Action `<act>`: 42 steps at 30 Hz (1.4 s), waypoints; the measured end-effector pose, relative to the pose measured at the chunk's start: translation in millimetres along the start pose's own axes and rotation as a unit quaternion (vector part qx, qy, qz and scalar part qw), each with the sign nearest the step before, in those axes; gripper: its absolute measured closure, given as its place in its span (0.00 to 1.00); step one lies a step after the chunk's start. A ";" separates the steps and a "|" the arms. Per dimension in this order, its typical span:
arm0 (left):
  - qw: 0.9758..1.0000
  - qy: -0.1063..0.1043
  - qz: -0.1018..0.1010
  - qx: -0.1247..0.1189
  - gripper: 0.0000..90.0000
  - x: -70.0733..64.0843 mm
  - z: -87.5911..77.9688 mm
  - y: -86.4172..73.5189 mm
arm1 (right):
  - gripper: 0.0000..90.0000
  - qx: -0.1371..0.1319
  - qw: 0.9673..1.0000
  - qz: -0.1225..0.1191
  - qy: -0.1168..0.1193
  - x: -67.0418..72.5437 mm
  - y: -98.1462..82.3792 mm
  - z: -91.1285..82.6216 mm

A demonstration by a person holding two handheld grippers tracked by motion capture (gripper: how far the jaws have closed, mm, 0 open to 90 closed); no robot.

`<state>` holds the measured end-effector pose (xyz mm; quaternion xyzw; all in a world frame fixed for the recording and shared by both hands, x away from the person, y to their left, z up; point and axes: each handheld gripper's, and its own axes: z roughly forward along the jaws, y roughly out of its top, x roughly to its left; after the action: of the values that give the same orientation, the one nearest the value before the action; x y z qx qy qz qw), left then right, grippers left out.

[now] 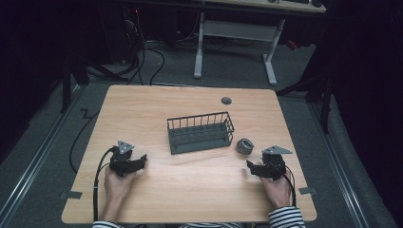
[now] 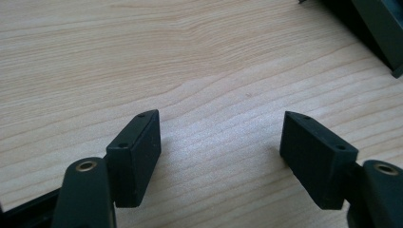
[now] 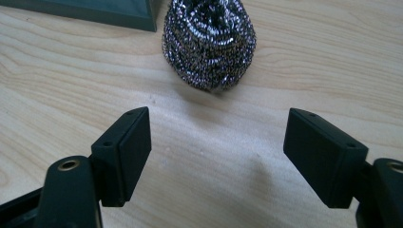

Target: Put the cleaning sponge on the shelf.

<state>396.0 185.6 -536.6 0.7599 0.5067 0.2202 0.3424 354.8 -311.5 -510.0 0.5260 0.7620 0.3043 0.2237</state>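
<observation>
A dark wire basket (image 1: 200,132) stands at the middle of the wooden table (image 1: 190,190), with nothing seen inside it. A round steel-wool scourer (image 1: 244,146) lies just right of the basket; in the right gripper view the scourer (image 3: 209,42) sits a short way ahead of the jaws. My right gripper (image 1: 250,167) rests on the table near the right edge, open and empty (image 3: 216,156). My left gripper (image 1: 141,160) rests at the left, open, with bare wood between its jaws (image 2: 221,152). A corner of the basket (image 2: 380,33) shows at the upper right there.
A grey cable grommet (image 1: 226,100) is set in the table behind the basket. Cables trail off the table's left side from the left gripper. Beyond the far edge stand a white desk frame (image 1: 237,42) and floor cables.
</observation>
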 end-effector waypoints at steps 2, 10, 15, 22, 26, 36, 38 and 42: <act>1.000 0.001 0.000 0.000 0.33 -0.1 0.1 0.0 | 0.27 -0.002 1.000 -0.003 -0.003 0.9 3.8 0.2; 1.000 0.005 -0.003 0.002 0.31 -0.4 1.2 1.1 | 0.27 -0.009 1.000 -0.003 0.003 -0.6 25.6 5.6; 1.000 0.005 -0.003 0.002 0.31 -0.5 1.2 1.1 | 0.27 -0.007 1.000 0.002 0.009 -2.1 37.1 14.1; 1.000 0.006 -0.004 0.002 0.31 -0.6 1.3 1.1 | 0.27 0.003 1.000 0.014 0.021 -2.9 45.6 27.7; 1.000 0.005 -0.004 0.002 0.31 -0.8 1.2 1.0 | 0.30 0.007 1.000 0.019 0.019 -3.5 47.8 35.2; 1.000 0.003 -0.005 0.001 0.31 -0.3 1.2 1.0 | 0.46 0.008 0.999 0.019 0.035 -6.2 46.6 40.6; 1.000 0.004 -0.005 0.001 0.31 -0.3 1.2 1.0 | 0.48 0.008 0.999 0.017 0.037 -6.9 46.5 39.6; 1.000 0.004 -0.005 0.001 0.31 -0.3 1.2 1.0 | 0.51 0.008 0.999 0.009 0.035 -6.6 46.3 37.5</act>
<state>397.3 184.7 -536.7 0.7570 0.5121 0.2204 0.3407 412.7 -297.0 -504.2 0.5234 0.7673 0.3181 0.1900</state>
